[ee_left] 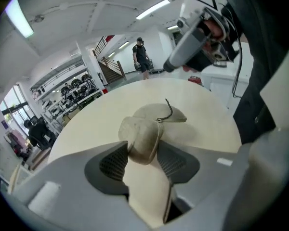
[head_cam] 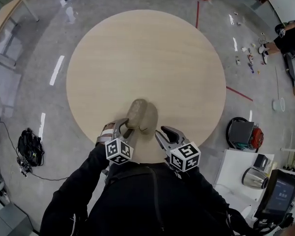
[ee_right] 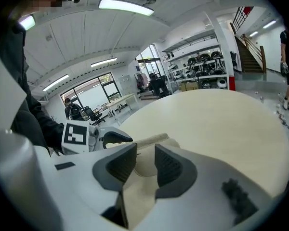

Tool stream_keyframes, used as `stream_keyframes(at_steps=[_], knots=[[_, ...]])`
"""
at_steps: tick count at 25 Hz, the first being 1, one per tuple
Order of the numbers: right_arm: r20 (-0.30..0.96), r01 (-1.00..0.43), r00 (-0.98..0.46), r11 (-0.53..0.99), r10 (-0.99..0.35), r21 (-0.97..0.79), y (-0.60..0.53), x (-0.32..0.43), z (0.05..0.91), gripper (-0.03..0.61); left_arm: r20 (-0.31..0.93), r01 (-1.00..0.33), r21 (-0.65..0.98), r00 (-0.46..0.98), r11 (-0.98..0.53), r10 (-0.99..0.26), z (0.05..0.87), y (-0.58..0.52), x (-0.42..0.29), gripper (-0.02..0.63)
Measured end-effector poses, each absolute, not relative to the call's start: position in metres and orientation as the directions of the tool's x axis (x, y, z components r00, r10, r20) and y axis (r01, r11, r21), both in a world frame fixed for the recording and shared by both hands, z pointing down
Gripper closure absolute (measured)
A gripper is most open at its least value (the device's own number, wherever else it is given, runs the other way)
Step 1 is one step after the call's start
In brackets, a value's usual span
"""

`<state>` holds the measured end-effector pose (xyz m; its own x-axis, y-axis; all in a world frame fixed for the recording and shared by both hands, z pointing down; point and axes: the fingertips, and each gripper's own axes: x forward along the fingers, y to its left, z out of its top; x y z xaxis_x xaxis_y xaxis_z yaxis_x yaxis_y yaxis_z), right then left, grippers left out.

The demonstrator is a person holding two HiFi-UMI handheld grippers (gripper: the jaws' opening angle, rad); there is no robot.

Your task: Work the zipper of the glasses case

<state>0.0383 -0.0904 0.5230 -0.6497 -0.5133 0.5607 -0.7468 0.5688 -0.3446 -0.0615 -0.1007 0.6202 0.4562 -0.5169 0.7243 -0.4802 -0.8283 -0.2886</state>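
Our left tongs (ee_left: pixel 142 150) clamp one half of the open glasses case (head_cam: pixel 142 116) near the edge of the desk (head_cam: pixel 147 53), steadying it. Our right tongs (ee_right: pixel 144 155) hover apart and empty beside it, probably ready for the zipper pull (ee_left: pixel 169 108).

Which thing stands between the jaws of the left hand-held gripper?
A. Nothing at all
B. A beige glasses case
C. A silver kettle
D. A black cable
B: the left gripper view shows the left hand-held gripper with one half of the beige glasses case between its pads, touching both.
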Motion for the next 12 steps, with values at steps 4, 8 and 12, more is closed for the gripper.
stream_keyframes(at_steps=[4,8,12], knots=[[0.533,-0.679,-0.694,0.686,-0.484,-0.262,-0.084,0.030,0.515,0.462,0.711,-0.612,-0.052,0.532,-0.789,-0.459,0.601,-0.106,-0.067,0.422],[0.536,-0.602,-0.708,0.790,-0.461,-0.117,-0.076,0.015,0.515,0.419,0.703,-0.690,0.259,0.614,-0.675,-0.358,0.586,-0.107,-0.073,0.425],[0.571,-0.566,-0.675,0.825,-0.466,0.004,-0.074,0.000,0.530,0.304,0.685,-0.696,0.500,0.682,-0.516,-0.256,0.575,-0.098,-0.076,0.428]])
